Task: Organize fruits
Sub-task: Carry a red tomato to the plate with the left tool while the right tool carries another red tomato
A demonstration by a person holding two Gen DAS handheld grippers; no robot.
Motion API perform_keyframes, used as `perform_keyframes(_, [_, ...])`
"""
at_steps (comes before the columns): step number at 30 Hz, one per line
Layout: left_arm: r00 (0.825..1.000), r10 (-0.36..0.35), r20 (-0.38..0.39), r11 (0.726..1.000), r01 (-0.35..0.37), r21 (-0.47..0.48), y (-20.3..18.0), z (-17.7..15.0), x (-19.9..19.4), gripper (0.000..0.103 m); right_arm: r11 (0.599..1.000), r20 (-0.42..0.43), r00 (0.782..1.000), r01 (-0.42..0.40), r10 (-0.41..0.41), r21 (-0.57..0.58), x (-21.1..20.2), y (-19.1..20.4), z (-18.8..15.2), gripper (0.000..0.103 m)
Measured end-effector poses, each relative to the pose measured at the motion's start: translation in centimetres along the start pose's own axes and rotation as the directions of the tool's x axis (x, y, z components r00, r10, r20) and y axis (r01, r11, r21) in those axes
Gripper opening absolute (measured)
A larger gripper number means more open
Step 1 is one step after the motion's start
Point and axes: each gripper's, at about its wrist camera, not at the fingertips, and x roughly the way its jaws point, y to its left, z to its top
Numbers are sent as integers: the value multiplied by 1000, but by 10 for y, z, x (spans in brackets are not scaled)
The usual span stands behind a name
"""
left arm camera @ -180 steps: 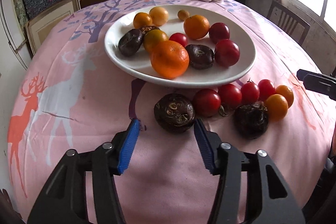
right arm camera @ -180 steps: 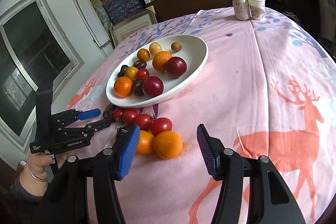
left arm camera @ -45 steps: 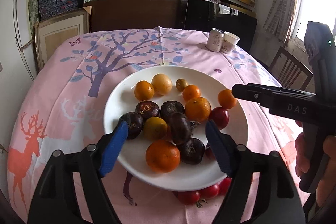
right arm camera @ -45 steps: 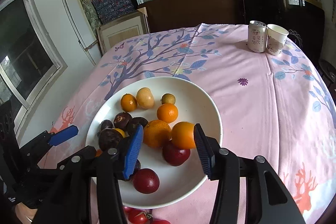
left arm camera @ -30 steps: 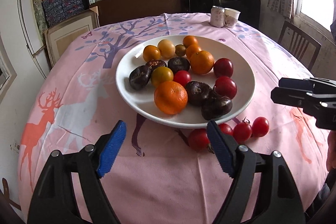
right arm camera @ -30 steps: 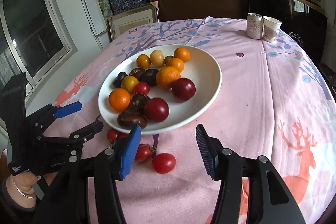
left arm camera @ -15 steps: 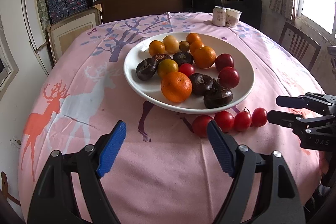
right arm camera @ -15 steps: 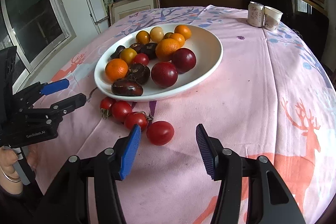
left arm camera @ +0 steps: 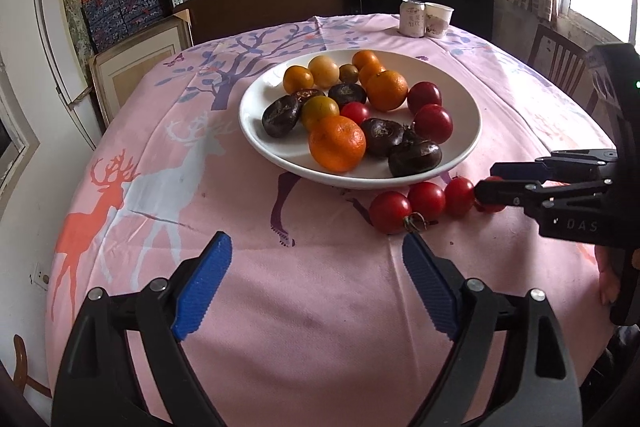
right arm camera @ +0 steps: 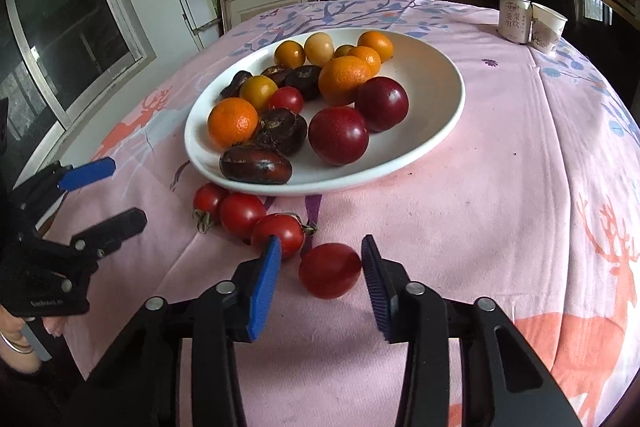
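1. A loose red tomato [right arm camera: 330, 270] lies on the pink tablecloth [right arm camera: 500, 227] at lower centre of the right wrist view, just below the white plate [right arm camera: 440, 75] of fruit.
2. The right gripper [right arm camera: 318, 277] brackets that tomato with its jaws partly apart; the right blue pad [right arm camera: 374, 277] sits against it or nearly so, the left pad stands clear.
3. Three more tomatoes [right arm camera: 240, 213] lie in a row to the upper left, touching one another.
4. The left gripper [left arm camera: 316, 287] hangs wide open over bare cloth at the bottom of its view, gripping nothing.
5. The person's hand [right arm camera: 16, 339] shows at the lower left edge.
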Motion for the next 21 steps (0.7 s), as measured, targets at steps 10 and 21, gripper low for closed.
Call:
perform_keyframes(10, [996, -53, -76, 995, 59, 75, -29, 8, 34, 64, 988, 102, 990, -107, 96, 108, -27, -32, -23, 27])
perform_keyframes(21, [988, -87, -126, 984, 106, 145, -44, 13, 52, 34, 984, 114, 986, -132, 118, 123, -28, -40, -30, 27])
